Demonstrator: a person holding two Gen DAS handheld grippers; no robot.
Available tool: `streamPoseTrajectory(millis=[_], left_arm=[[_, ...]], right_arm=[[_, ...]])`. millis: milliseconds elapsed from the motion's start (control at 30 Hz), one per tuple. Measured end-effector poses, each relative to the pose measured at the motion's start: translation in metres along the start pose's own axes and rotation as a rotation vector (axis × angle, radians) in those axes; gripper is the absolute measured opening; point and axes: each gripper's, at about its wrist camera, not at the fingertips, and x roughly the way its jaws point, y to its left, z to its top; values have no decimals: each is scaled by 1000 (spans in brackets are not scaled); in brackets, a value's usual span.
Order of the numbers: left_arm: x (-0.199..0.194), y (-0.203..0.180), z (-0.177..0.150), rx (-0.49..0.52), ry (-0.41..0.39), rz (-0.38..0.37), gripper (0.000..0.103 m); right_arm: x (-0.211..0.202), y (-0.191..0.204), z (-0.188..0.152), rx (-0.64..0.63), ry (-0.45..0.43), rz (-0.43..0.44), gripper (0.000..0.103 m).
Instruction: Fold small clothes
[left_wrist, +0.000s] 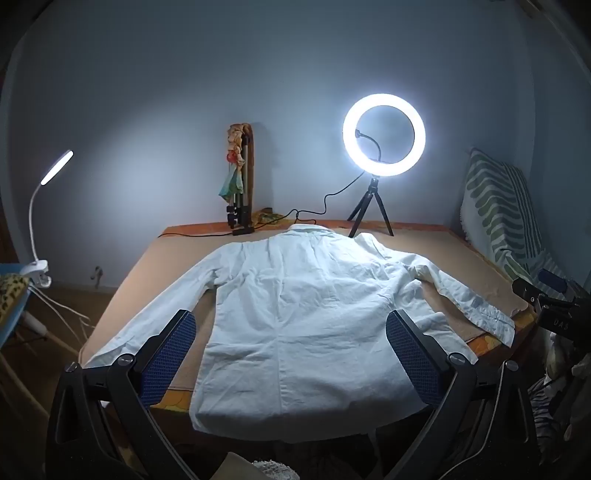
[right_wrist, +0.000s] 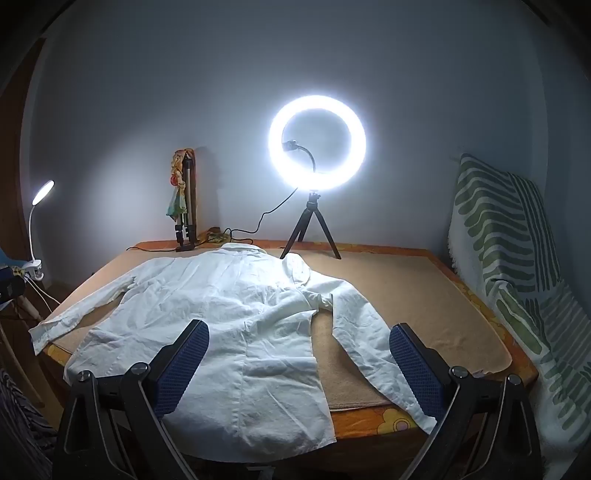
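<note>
Left gripper (left_wrist: 291, 354): mine, jaws wide, empty, above shirt hem.
Right gripper (right_wrist: 299, 360): wide, empty.
Shirt (left_wrist: 295, 314): flat before ring light (left_wrist: 384, 134).
Left view only: right gripper's body beyond sleeve.
Right view only: whole right sleeve (right_wrist: 369, 339).

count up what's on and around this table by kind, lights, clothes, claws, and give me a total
Lights: 2, ring light and clip lamp
Clothes: 1, white shirt spread flat
Claws: 2, left claw and right claw, both open, empty
Total: 5
</note>
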Motion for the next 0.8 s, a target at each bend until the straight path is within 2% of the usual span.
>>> streamPoseTrajectory(millis=[467,800], left_arm=[[-3,3,1,-19,-15,8,102],[-6,2,5,-18,-21,4,102]], right_arm=[[7,1,-7,-14,-2,-7,99],[0,1,1,-14,1,-5,99]])
